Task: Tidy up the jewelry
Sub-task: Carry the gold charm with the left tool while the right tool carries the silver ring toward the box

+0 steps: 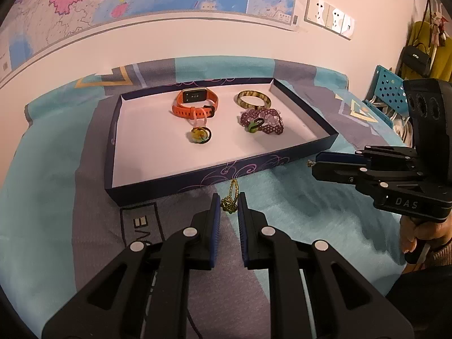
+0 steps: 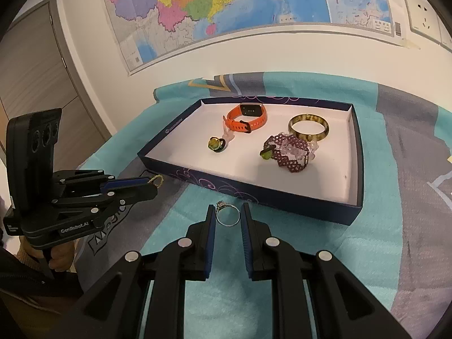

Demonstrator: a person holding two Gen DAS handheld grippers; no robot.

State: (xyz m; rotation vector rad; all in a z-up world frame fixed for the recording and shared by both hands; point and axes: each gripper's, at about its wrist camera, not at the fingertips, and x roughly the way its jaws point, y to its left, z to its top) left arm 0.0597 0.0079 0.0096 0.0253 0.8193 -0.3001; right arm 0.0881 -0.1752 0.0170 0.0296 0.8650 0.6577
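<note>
Already laid in tray point(image 1: 308, 147): watch point(image 1: 195, 103), bangle point(image 1: 254, 99), beaded bracelet point(image 1: 262, 121), two rings. Left gripper point(image 1: 229, 206) nearly closed, gold chain point(image 1: 229, 202) pinched; right gripper point(image 2: 228, 216) likewise, silver ring point(image 2: 228, 217) pinched. Both pieces yet to be placed.

black grippers point(image 1: 229, 206), blue jaws, silver screws

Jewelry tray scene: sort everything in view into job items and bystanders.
Part of the job:
- tray
- orange watch
- amber bangle
- purple beaded bracelet
- yellow-green pendant
- gold beaded chain in the left tool
- silver ring in the right tool

Just lying about:
- wall map
- sockets
- blanket
</note>
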